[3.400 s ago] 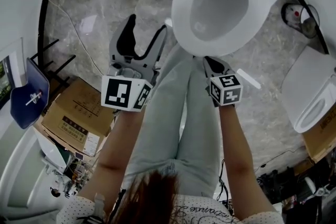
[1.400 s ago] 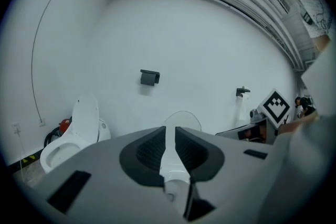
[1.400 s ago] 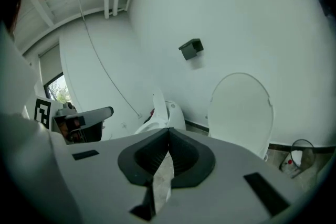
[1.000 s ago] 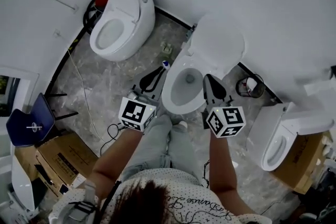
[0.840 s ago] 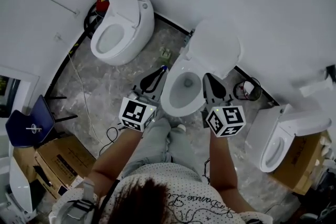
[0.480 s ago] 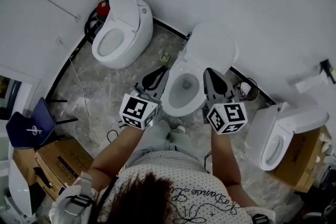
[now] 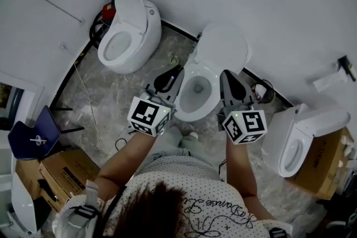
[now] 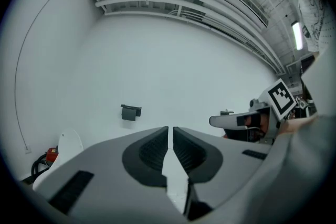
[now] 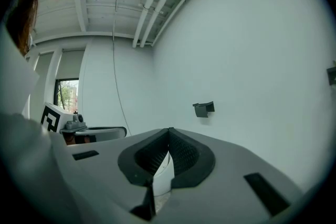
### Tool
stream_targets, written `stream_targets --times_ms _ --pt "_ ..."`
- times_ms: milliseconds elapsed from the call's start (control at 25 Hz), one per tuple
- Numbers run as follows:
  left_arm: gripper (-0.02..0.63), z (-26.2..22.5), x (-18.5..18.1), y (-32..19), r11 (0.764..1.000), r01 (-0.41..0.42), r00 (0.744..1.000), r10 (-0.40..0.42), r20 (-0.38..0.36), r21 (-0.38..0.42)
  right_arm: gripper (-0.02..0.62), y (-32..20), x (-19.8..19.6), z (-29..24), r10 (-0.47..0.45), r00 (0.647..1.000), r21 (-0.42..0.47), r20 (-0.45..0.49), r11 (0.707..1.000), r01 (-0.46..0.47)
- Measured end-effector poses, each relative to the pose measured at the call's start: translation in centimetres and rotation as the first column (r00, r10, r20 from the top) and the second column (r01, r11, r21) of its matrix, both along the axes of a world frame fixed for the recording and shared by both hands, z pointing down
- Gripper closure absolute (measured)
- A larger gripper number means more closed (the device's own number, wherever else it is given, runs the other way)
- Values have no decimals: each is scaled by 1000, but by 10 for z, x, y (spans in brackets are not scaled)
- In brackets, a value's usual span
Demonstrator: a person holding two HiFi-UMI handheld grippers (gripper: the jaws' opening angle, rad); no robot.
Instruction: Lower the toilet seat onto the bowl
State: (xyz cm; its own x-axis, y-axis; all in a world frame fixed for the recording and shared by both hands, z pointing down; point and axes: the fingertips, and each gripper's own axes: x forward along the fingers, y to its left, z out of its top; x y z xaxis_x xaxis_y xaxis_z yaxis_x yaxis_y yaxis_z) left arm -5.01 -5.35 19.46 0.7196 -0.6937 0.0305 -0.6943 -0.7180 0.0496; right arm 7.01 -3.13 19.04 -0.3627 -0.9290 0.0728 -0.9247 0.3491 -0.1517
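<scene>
Two empty grippers flank the middle bowl (image 7: 192, 111): the left gripper (image 7: 170, 78), at the bowl's nine o'clock, has its jaws all but closed, with only a thin slit between them and nothing in it. At the bowl's twelve o'clock the toilet seat (image 7: 223, 47) stands raised against the wall, not separable from its lid here. It is probably stiff, smooth, slippery plastic on a rear hinge and could drop and slam, so its free top edge, farthest from the hinge, looks the best place to hold. The right gripper (image 7: 230, 81), at three o'clock, has its jaws pressed fully together, also on nothing.
</scene>
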Motion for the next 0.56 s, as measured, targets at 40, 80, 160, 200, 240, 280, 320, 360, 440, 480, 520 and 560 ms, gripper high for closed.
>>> stream_targets --times_ms 40,80,160,200,240,280,320,360,440,480,520,560 --pt "575 1 0 1 1000 2 1000 -2 -2 -1 584 0 0 0 0 1000 1 4 1000 0" --pt "575 2 1 2 1000 3 1000 -3 -4 -3 584 1 1 0 0 1000 2 7 1000 0" --pt "575 3 1 4 1000 4 1000 -4 -5 -6 584 2 1 -1 0 1000 6 12 1000 -1" --pt "575 4 1 5 1000 4 1000 -4 -5 -7 584 3 1 -3 1 1000 9 12 1000 -1" --pt "575 4 1 6 1000 5 1000 -5 -5 -8 584 4 2 -4 2 1000 13 10 1000 -2" --pt "575 3 0 7 1000 6 1000 -6 -4 -8 584 5 2 -5 2 1000 15 9 1000 -2" --pt "575 3 0 9 1000 8 1000 -8 -4 -7 584 6 2 -5 1 1000 16 10 1000 -1" --pt "575 2 0 10 1000 10 1000 -10 -4 -5 584 7 3 -6 1 1000 17 11 1000 -1" --pt "575 1 0 11 1000 14 1000 -14 -3 3 584 8 3 -7 0 1000 22 12 1000 0" --pt "575 0 0 11 1000 16 1000 -16 -3 7 584 8 3 -8 -1 1000 25 13 1000 0" --pt "575 -1 -1 12 1000 17 1000 -16 -3 10 584 8 3 -8 -1 1000 27 13 1000 0" --pt "577 -2 -1 12 1000 17 1000 -17 -3 14 584 8 3 -9 -1 1000 29 13 1000 0"
